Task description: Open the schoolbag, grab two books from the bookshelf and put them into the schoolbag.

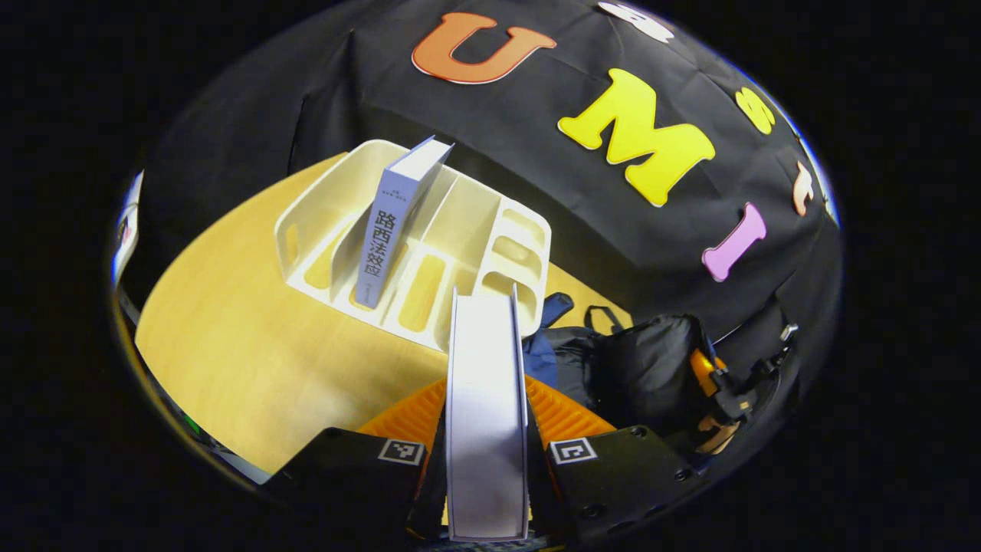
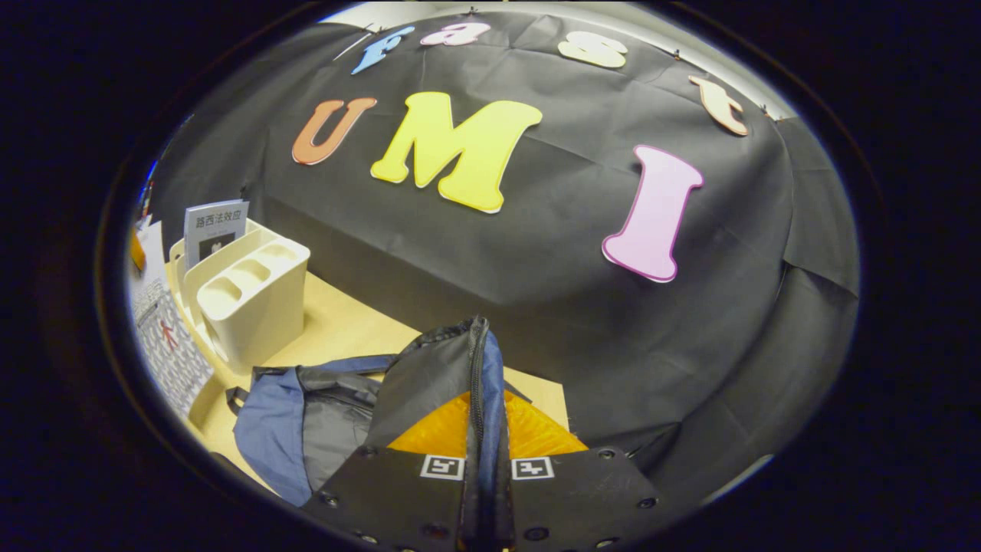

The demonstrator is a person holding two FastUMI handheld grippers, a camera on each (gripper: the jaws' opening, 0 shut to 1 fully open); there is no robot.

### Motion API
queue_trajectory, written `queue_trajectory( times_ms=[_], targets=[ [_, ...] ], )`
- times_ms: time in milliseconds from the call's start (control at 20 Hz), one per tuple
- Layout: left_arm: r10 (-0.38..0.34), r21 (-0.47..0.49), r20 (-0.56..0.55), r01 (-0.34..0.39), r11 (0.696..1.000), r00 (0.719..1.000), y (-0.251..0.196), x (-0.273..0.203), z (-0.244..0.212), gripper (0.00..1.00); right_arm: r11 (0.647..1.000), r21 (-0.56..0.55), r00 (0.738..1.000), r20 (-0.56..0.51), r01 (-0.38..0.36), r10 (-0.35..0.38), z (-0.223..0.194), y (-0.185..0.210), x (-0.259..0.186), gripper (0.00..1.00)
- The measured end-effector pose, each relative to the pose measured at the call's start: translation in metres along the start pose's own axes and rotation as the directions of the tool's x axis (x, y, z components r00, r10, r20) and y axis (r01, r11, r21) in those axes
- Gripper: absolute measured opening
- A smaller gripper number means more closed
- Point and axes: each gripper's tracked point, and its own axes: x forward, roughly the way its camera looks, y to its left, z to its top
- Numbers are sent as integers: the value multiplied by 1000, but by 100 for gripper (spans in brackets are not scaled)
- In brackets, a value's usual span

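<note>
Left tongs clamp book; bookshelf beyond.

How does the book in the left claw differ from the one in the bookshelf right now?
The held book is clamped in the left claw, off the rack, showing its white page edge; the shelved book stands in a slot of the bookshelf, touched by neither claw, showing a pale printed spine. The held book stands upright in the left gripper view; the shelved one leans. Both look like similar pale books, and neither is in the schoolbag yet.
</note>
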Motion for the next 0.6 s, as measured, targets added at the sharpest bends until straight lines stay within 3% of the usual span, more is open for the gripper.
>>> queue_trajectory(
  times_ms=[100,150,200,300,350,400,600],
  targets=[
    [-53,-56,19,54,997,998,-10,9,-3,46,1000,-9,1000,-1,1,-1,2,1,-1,8],
    [-81,-85,25,83,993,996,-16,15,-6,50,1000,-12,1000,-2,-3,3,2,1,-4,8],
    [-113,-115,25,115,987,993,-23,23,-9,46,1000,-10,1000,-2,-13,13,5,4,-7,8],
    [-204,-168,31,206,964,979,-49,36,-15,45,999,-3,999,6,-40,40,9,11,-12,8],
    [-239,-198,39,242,950,970,-61,44,-18,50,999,-4,999,15,-46,46,12,13,-15,8],
    [-273,-211,37,275,938,961,-73,54,-22,46,999,-9,999,22,-44,44,17,14,-16,8],
    [-351,-291,-11,333,897,936,-107,103,-58,45,999,6,999,35,-38,38,28,16,-15,7]
  ],
)
